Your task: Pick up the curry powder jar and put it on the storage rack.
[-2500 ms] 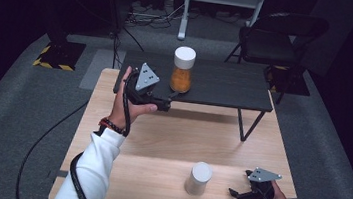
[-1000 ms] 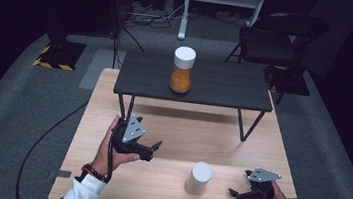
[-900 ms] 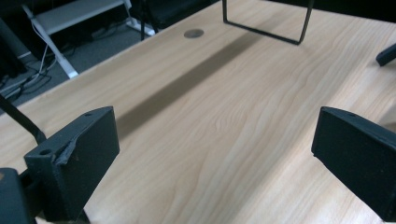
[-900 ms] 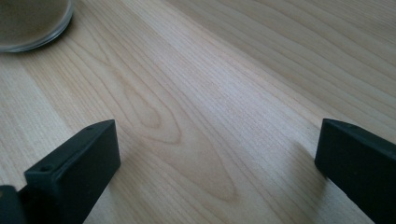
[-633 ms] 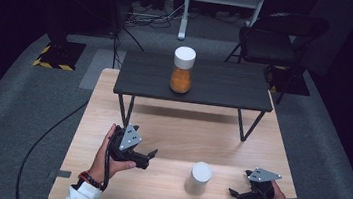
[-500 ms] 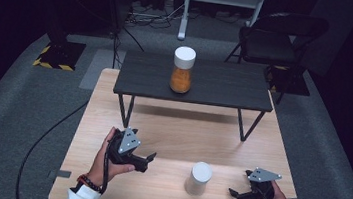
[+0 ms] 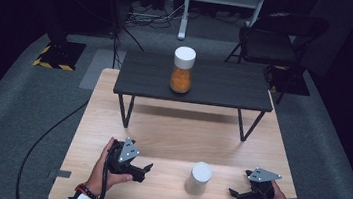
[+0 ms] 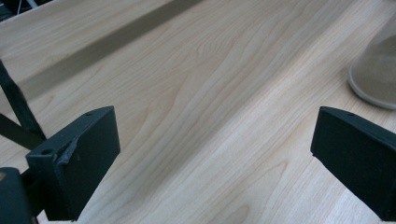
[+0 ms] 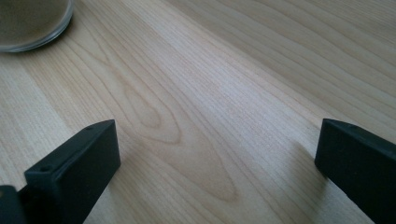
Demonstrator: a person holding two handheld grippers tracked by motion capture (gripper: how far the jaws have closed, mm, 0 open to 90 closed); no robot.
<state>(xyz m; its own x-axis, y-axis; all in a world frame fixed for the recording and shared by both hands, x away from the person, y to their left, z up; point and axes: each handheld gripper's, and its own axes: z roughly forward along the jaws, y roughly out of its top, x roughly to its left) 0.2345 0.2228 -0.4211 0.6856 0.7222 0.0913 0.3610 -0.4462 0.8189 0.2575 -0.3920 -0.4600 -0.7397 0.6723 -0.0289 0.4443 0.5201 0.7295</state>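
the jar with the orange filling [image 7: 182, 71] stands upright on the low black table [image 7: 226, 87] at the far side, well apart from both hands — judging by how it sits, that piece of the work looks done. what seems left is the white cup [image 7: 198, 178], which stands untouched on the near part of the wooden table [image 7: 180, 135].

the left gripper [image 7: 142, 170] rests low over the wood near the left, jaws spread wide with nothing between them; the cup is just to its right, and its rounded base [image 8: 373, 77] sits at the right edge of the left gripper view, beyond the right jaw. the right gripper [image 7: 234, 194] lies near the right edge, also spread and empty — the cup is near on its left, its base [image 9: 32, 21] at the top left corner of the right gripper view.
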